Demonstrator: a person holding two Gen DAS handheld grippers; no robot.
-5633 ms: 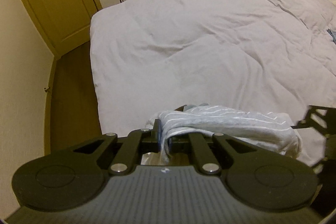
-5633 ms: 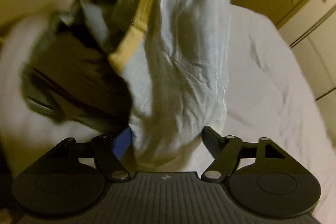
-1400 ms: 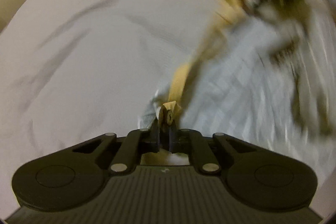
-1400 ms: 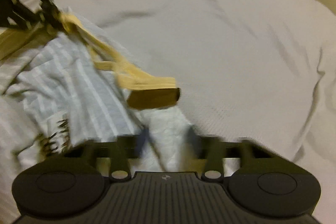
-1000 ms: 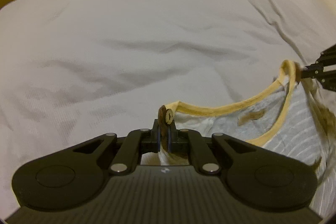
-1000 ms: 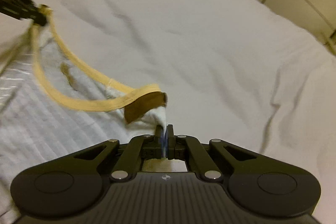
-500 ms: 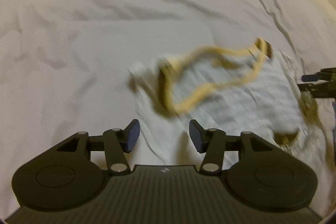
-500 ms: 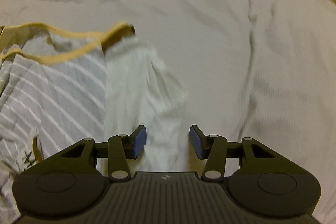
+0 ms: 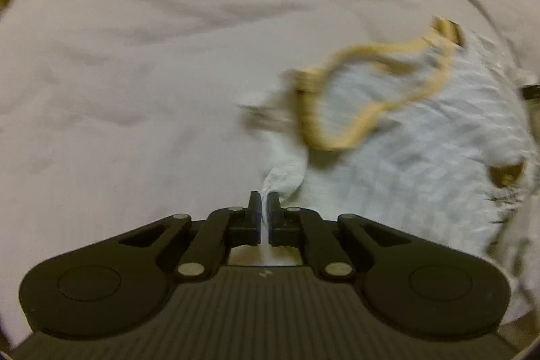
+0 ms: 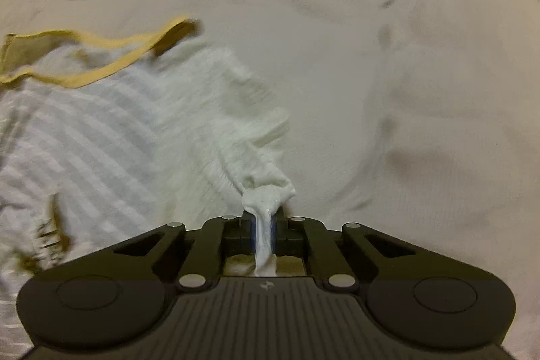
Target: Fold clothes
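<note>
- The left hand-held gripper [image 9: 264,203] is clenching a bunched fold of white cloth at the near-left edge of the striped shirt [image 9: 415,157]; the cloth is running down through the narrow gap between its jaws.
- The right hand-held gripper [image 10: 264,226] is likewise gripping a twisted tuft of the striped shirt [image 10: 111,137], a pale sleeve-like part [image 10: 249,137], with the fabric filling the slit between its blue-lined pads.
- The shirt is lying spread on the bed [image 9: 141,63], white with faint grey stripes, and is looking blurred in both views.
- Its yellow neckband [image 9: 374,90] is forming an open loop at the far end of the shirt; in the right wrist view the neckband [image 10: 98,56] is sitting at the upper left.
- A dark printed patch [image 10: 50,238] is showing on the shirt front, low on the left of the right wrist view.
- The bed [image 10: 388,73] is wearing a creased white cover all around the shirt.
</note>
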